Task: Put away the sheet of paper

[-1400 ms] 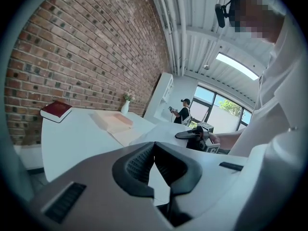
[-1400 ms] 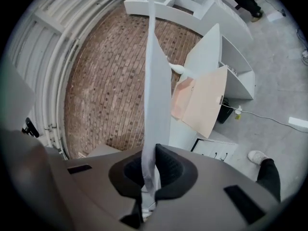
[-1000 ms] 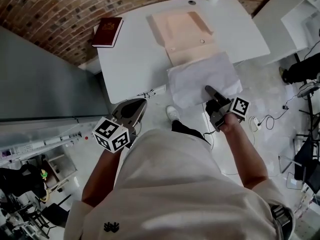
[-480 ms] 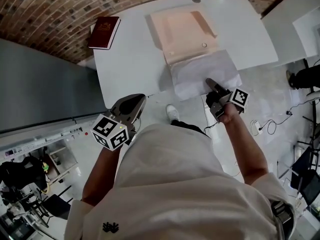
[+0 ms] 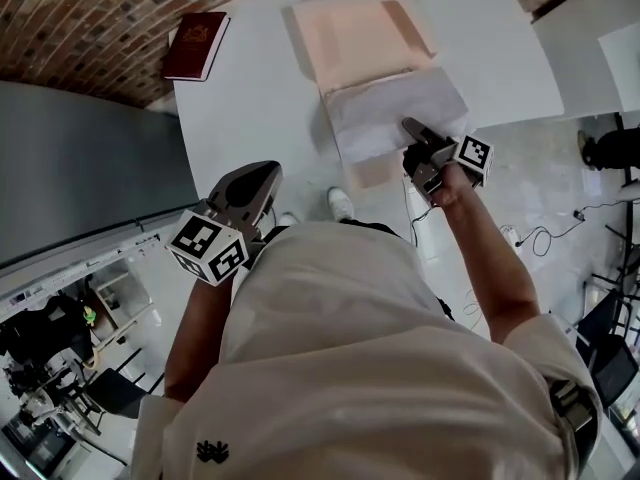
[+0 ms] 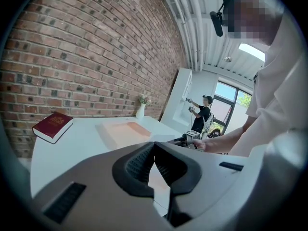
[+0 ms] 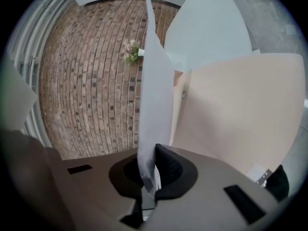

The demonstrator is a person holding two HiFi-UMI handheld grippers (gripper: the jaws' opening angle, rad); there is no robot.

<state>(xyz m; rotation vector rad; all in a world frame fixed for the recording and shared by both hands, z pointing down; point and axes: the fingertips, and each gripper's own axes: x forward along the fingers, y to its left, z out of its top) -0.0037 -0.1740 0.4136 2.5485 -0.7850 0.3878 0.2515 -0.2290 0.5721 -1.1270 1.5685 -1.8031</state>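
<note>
While the task is judged to be under way but unfinished, the white table (image 5: 250, 98) is seen to carry a pale peach folder (image 5: 355, 33), laid open and flat toward its far edge. The sheet of paper (image 5: 395, 113) is held over the folder's lower part, close to the table's near edge. It has been lifted and brought to the folder, yet it is not seen tucked inside. Sliding it in, letting go and probably shutting the folder are judged to be left. A dark red book (image 5: 195, 45) lies at the table's far left corner, well apart from the folder; gilt print is carried on its cover, but it is too small to be read. The right gripper (image 5: 410, 128) is clamped on the sheet's near edge, the paper being pinched between its pads. The left gripper (image 5: 265, 173) is held off the table's near left side, its jaws pressed together with nothing between them. Only square black-and-white markers are shown on the cubes — no legible words are found anywhere. A small white vase (image 6: 140, 110) stands at the far edge.
</note>
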